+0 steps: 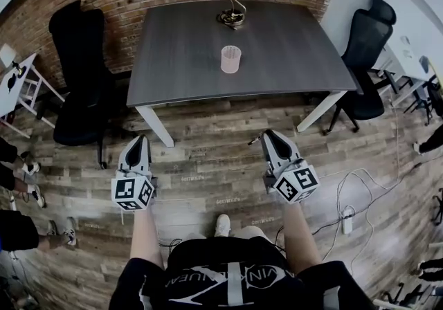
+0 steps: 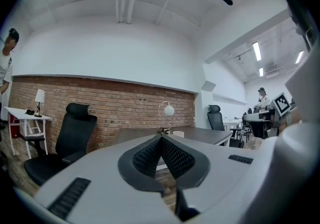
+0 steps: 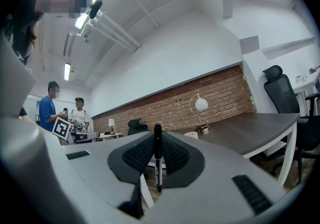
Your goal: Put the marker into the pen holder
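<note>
Right gripper [image 1: 268, 134] clamps an upright black marker [image 3: 158, 158], left gripper [image 1: 138, 140] is closed and empty; pink pen holder [image 1: 230, 59] stands on the far table [image 1: 173, 66].

Open wood floor [image 1: 208, 163] runs from the left tool [image 1: 136, 144] and right tool [image 1: 267, 137] to the near edge of the worktop [image 1: 180, 66]. The worktop is mostly bare. The pen holder [image 1: 230, 59] stands mid-surface, with the lamp [image 1: 234, 16] behind it at the far edge, apart. A black chair [image 1: 79, 73] flanks the left corner and a second chair [image 1: 365, 35] the right side. Cables [image 1: 360, 187] trail on the floor at right.
</note>
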A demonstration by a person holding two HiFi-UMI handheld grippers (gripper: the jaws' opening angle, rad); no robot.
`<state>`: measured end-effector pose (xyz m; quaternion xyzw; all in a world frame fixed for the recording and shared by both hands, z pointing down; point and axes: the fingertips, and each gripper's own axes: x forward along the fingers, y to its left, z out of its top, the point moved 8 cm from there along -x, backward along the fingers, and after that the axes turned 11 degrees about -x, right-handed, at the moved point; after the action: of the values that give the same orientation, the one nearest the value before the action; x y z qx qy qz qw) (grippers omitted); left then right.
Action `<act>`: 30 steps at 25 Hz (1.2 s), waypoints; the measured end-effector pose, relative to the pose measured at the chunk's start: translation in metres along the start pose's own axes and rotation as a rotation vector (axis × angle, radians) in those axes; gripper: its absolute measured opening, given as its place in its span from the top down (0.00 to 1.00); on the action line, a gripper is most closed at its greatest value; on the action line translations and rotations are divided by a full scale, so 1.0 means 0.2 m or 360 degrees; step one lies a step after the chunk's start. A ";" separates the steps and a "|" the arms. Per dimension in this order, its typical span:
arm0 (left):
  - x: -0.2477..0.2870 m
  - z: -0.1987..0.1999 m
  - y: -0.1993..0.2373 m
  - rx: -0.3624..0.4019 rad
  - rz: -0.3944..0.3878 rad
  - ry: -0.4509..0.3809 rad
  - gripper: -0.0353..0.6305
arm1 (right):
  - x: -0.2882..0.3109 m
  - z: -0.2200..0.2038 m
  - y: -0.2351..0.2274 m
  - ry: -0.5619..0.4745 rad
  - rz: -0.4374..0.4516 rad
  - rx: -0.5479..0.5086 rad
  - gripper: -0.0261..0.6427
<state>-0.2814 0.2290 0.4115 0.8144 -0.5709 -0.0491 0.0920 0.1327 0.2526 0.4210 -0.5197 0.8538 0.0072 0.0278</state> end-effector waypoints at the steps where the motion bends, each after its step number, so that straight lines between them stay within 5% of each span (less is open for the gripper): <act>1: 0.02 0.01 -0.01 0.0000 0.0008 -0.0013 0.93 | 0.01 0.00 -0.03 -0.0001 0.0002 0.0001 0.88; 16: 0.28 -0.09 -0.05 -0.0010 -0.0029 0.0032 0.93 | 0.08 -0.13 -0.25 0.0036 -0.0059 0.0075 0.88; 30: 0.76 -0.06 -0.03 -0.0023 -0.0093 0.0030 0.93 | 0.49 -0.09 -0.50 0.0003 -0.0034 0.0076 0.88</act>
<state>-0.2217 0.0883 0.4257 0.8304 -0.5456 -0.0482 0.1019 0.1752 0.1191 0.4351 -0.5279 0.8483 -0.0139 0.0395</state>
